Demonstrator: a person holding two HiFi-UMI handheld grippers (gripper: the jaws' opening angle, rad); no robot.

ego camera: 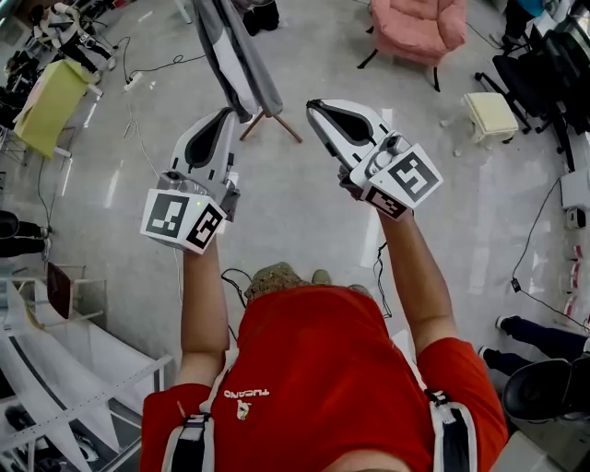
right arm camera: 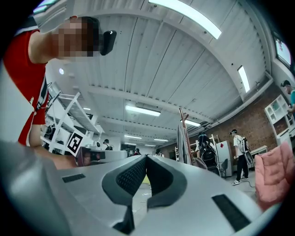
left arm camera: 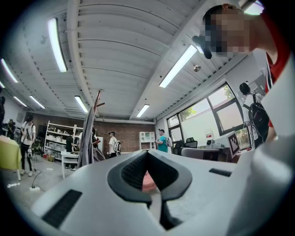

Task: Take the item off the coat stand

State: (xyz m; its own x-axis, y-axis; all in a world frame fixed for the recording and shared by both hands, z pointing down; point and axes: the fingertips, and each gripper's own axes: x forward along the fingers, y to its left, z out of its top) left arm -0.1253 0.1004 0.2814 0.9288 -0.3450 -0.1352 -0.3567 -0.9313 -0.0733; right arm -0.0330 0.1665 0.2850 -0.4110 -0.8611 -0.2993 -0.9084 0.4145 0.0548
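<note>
Where the coat stand (ego camera: pixel 277 124) rises ahead on the floor, a grey garment (ego camera: pixel 235 55) hangs from it.
Left tool (ego camera: pixel 228 113) and right tool (ego camera: pixel 314 107) are raised toward it without touching, each closed on nothing.

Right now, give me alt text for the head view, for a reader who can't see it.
Seen from above, a person in a red T-shirt holds the left tongs and right tongs, both shut and empty, toward a grey garment hanging on a wooden coat stand. A pink armchair stands beyond.
</note>
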